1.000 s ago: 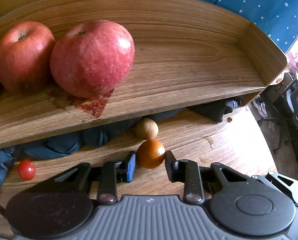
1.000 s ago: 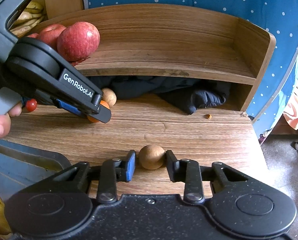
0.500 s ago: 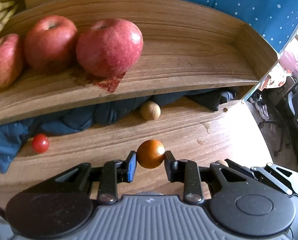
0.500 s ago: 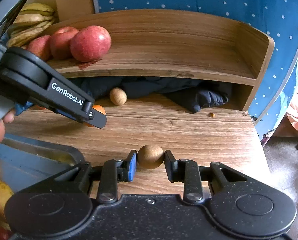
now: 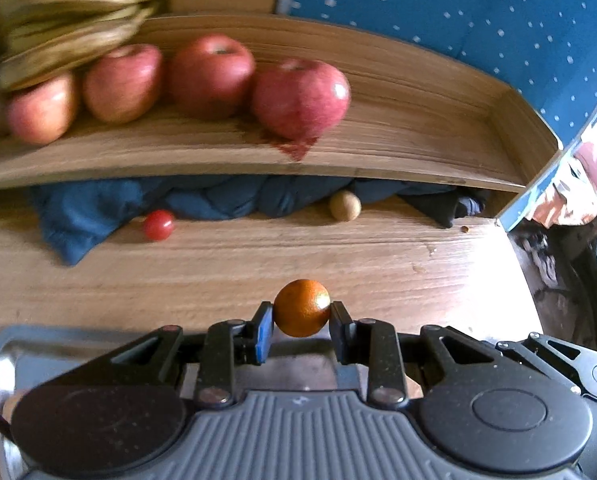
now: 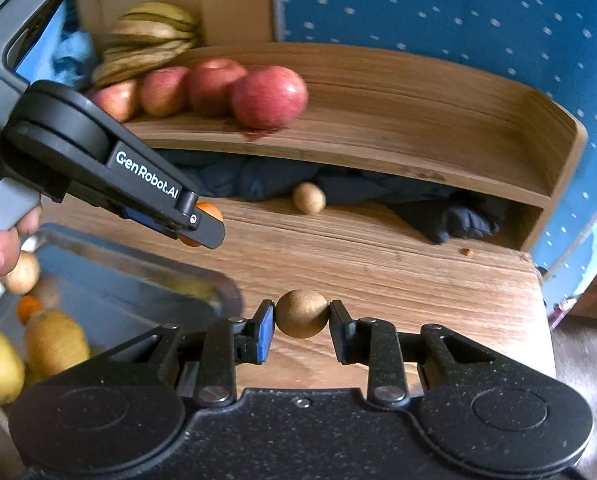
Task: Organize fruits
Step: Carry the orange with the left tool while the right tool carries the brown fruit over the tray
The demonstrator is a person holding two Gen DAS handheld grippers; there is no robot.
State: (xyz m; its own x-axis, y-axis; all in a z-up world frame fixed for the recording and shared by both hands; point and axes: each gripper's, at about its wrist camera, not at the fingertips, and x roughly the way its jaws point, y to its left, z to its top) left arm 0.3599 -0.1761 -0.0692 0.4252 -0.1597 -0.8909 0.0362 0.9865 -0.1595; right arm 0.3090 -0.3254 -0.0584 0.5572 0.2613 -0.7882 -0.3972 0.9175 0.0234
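Both grippers carry fruit above the wooden desk!

Left to right: the metal tray sits at the desk's near left edge with yellow-brown fruits inside; the left gripper has its fingers pinching a small round orange fruit just past the tray's rim; the right gripper pinches a round tan-brown fruit over bare desk. Behind, four red apples line the curved wooden shelf.
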